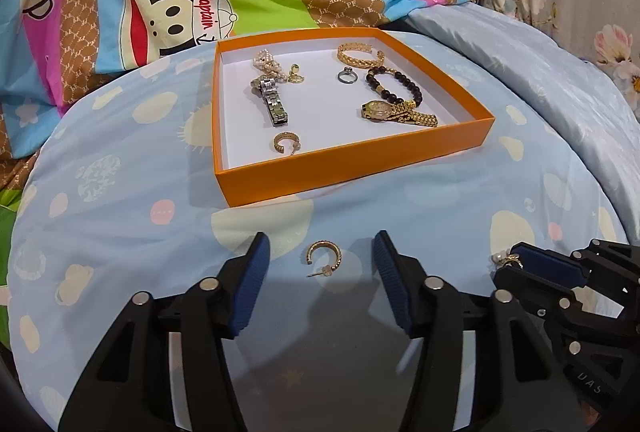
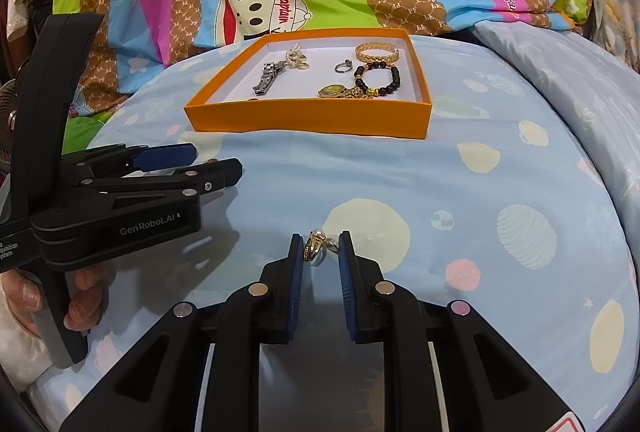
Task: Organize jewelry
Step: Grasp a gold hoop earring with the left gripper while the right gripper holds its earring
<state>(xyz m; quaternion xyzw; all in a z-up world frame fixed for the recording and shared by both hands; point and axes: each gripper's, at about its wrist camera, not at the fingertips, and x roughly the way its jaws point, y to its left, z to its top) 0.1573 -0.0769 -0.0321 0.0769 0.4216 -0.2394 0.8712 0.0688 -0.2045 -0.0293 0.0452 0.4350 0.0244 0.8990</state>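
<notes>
The bed is seen from low and close, along each gripper's fingers, tilted down. The orange box [image 1: 352,168] [image 2: 308,118] and blue blanket [image 1: 120,216] [image 2: 480,192] are shared by both views.

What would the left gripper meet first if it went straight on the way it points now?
Probably the gold hoop earring, lying on the blue bedding between the open fingers of the left gripper. Depth is uncertain, so the cloth could come first.

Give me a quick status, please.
Left gripper open around hoop earring. Right gripper shut on pearl earring. Path to box clear.
</notes>
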